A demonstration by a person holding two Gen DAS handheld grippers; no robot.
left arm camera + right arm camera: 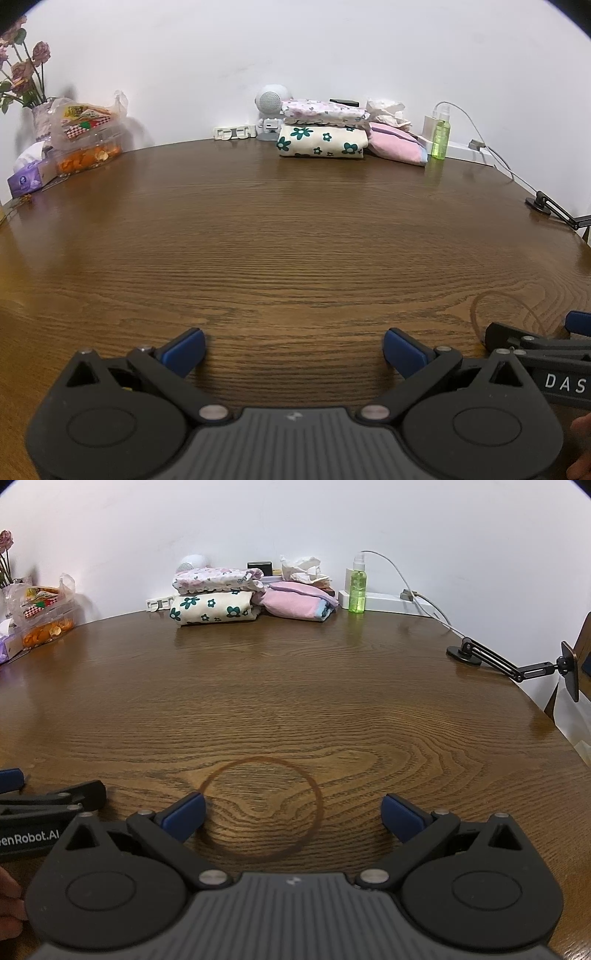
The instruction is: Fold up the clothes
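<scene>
Clothes: while nothing is being handled, three folded pieces are being kept at the far edge of the table [295, 236], against the wall: a flowered cream garment [322, 142] with a small-print lilac garment [323, 110] stacked on it, and a pink garment [397, 142] just beside them on the right.
Step in hand: no fold is being made; judging by the bare near half of the table, either the pile is being regarded as finished or a fresh piece is being awaited.
Next move: an unfolded garment is being called for, and none is being shown, so where it is to be fetched from cannot be told.
Left gripper [293, 350]: its jaws are being held wide apart over bare wood, with nothing between them.
Right gripper [293, 818]: its jaws are likewise being held wide, nothing gripped, above a dark ring mark [260, 808] in the wood; the two grippers are being held side by side at the near edge.
Writing: "DAS" is being shown on the right gripper in the left view, and "enRobot.AI" on the left gripper in the right view, both cut off.
Surroundings: a green spray bottle [357, 590] is being kept far right, a snack bag [86, 118] and tissue box [27, 177] far left; their labels cannot be read.
</scene>
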